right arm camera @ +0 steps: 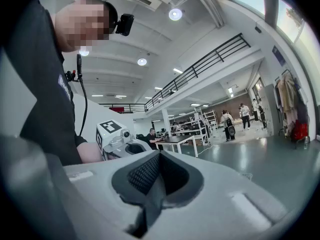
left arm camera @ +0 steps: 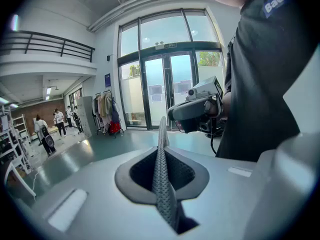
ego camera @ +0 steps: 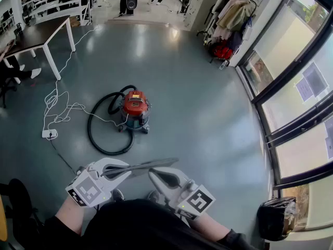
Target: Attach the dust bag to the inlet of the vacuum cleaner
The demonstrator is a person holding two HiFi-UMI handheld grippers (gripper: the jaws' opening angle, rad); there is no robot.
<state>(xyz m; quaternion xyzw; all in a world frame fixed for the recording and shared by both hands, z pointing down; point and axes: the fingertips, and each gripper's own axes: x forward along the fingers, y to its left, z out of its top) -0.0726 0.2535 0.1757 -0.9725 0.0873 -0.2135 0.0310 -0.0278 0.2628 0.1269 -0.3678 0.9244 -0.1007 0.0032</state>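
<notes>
The vacuum cleaner (ego camera: 135, 108), a red-topped canister with a black hose (ego camera: 104, 139) coiled round it, stands on the floor some way ahead. My left gripper (ego camera: 124, 171) is shut on the dust bag (ego camera: 151, 165), a flat grey mesh sheet seen edge-on that sticks out to the right. In the left gripper view the dust bag (left arm camera: 161, 134) rises from between the left gripper's (left arm camera: 161, 176) dark pads. My right gripper (ego camera: 157, 177) sits just beside and under the bag's free end, shut, with nothing seen between its jaws (right arm camera: 156, 181). Both grippers are held close to my body.
A white power strip (ego camera: 49, 134) and a loose white cable (ego camera: 62, 108) lie left of the vacuum. A dark table (ego camera: 41, 33) stands at far left, a clothes rack (ego camera: 229, 20) at far right by the glass doors (ego camera: 296, 87). A black bag (ego camera: 276, 217) sits near right.
</notes>
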